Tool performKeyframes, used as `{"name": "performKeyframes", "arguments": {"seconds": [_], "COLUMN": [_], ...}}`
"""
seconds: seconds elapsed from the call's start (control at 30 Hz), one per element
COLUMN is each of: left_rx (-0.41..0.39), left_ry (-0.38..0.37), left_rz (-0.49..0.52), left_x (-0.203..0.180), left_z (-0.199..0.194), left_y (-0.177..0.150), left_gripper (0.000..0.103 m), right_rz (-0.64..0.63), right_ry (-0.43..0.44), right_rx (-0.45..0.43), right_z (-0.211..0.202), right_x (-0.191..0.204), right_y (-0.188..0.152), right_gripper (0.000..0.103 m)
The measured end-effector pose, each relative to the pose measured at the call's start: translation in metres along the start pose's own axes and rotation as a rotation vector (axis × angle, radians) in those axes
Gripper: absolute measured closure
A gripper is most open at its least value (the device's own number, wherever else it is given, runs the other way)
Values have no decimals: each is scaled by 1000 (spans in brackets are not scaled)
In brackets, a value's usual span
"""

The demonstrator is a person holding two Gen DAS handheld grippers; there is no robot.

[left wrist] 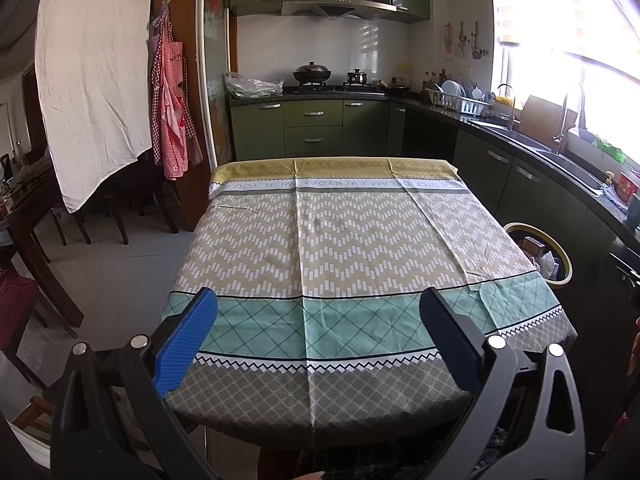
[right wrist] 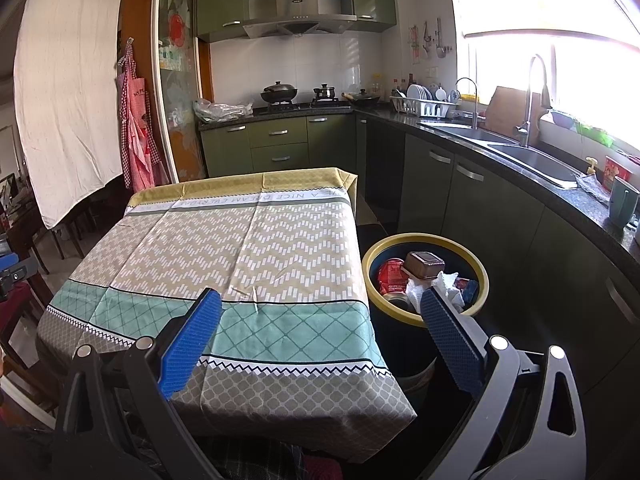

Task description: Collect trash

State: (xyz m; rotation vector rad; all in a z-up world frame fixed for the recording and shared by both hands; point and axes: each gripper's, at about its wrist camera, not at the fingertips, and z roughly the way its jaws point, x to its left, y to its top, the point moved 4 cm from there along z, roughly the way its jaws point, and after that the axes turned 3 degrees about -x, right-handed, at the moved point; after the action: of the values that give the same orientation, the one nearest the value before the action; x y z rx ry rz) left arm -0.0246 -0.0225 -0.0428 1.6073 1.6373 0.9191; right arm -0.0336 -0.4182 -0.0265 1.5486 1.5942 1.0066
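A dark bin with a yellow rim [right wrist: 427, 239] stands on the floor right of the table; its rim [left wrist: 560, 246] also shows at the right of the left wrist view. Inside lie a brown lidded box [right wrist: 424, 265], red wrappers [right wrist: 390, 274] and crumpled white paper [right wrist: 446, 287]. The table under a patterned cloth [left wrist: 340, 240] [right wrist: 240, 248] carries no loose items. My left gripper [left wrist: 320, 308] hangs open over the table's near edge with nothing between its blue pads. My right gripper [right wrist: 320, 308] is open too, over the table's near right corner, its right pad in front of the bin.
A dark counter with a sink [right wrist: 520, 152], tap and dish rack [right wrist: 424, 108] runs along the right. Green cabinets and a stove with pots [left wrist: 312, 74] stand at the back. Wooden chairs [left wrist: 116, 208] and a hung white sheet [left wrist: 88, 80] are on the left.
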Motion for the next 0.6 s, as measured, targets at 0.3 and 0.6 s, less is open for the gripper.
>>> {"name": "performKeyframes", "arguments": {"seconds": [0.3, 0.6], "left_rx": [-2, 4], "left_ry": [-3, -5], "left_rz": [3, 5], "left_x": [-1, -1], "left_z": [0, 2], "left_y": [0, -1], "left_gripper": [7, 7], "right_rz": [-1, -2], "right_ry": [-2, -3], "right_rx": [2, 8], "right_z": [1, 5], "right_x": [1, 3], "right_y": [-1, -5], "right_gripper": [5, 5]}}
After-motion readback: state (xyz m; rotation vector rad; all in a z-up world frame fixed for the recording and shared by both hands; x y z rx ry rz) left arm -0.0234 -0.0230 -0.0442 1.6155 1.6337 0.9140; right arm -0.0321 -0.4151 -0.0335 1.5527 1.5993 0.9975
